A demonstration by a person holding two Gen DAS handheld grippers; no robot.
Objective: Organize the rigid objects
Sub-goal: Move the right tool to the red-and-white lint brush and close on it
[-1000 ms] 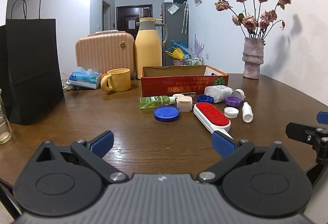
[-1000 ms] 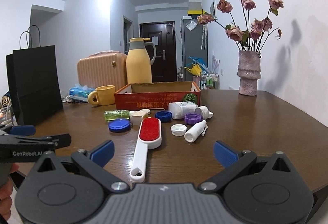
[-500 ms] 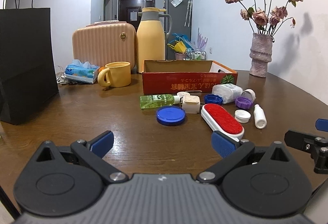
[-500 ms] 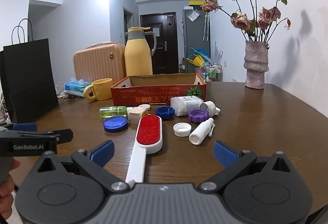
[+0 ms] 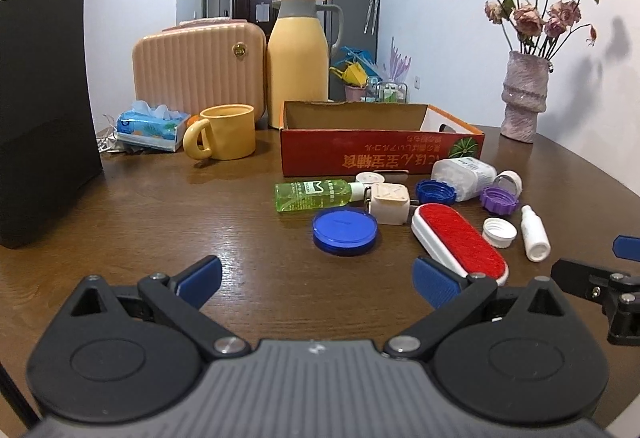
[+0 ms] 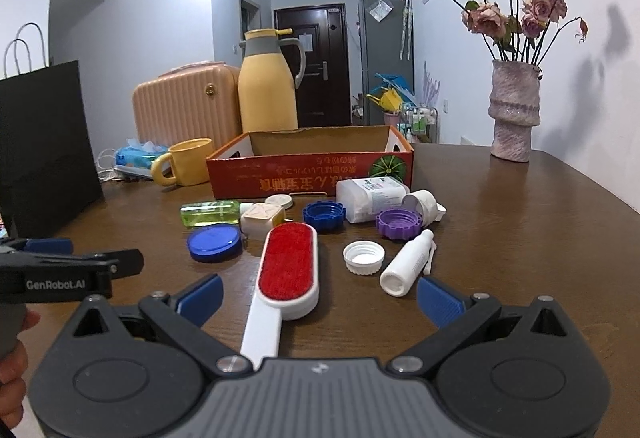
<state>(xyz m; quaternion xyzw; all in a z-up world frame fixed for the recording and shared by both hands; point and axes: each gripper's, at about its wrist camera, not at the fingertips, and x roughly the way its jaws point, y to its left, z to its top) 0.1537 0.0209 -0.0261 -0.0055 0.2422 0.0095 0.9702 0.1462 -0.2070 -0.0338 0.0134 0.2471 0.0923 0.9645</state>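
Small items lie scattered before a red cardboard box [image 5: 380,153] [image 6: 312,173]: a green bottle [image 5: 312,194] [image 6: 210,212], a round blue lid [image 5: 345,231] [image 6: 214,243], a red lint brush with a white handle [image 5: 460,242] [image 6: 286,270], a white cap [image 6: 363,257], a small white bottle [image 6: 408,264] and a purple cap [image 6: 399,223]. My left gripper [image 5: 316,280] hangs open over bare table, short of the blue lid. My right gripper [image 6: 318,296] is open, and the brush handle runs between its fingers without touching them.
A black paper bag [image 5: 44,109] stands at the left. Behind are a yellow mug [image 5: 224,137], a tissue pack [image 5: 152,125], a peach case [image 5: 200,65] and a yellow jug [image 5: 298,61]. A vase of dried roses [image 6: 514,109] stands at the far right.
Both grippers have moved forward toward the items, which look larger. The brush handle now reaches further in between the right fingers. Both stay open.
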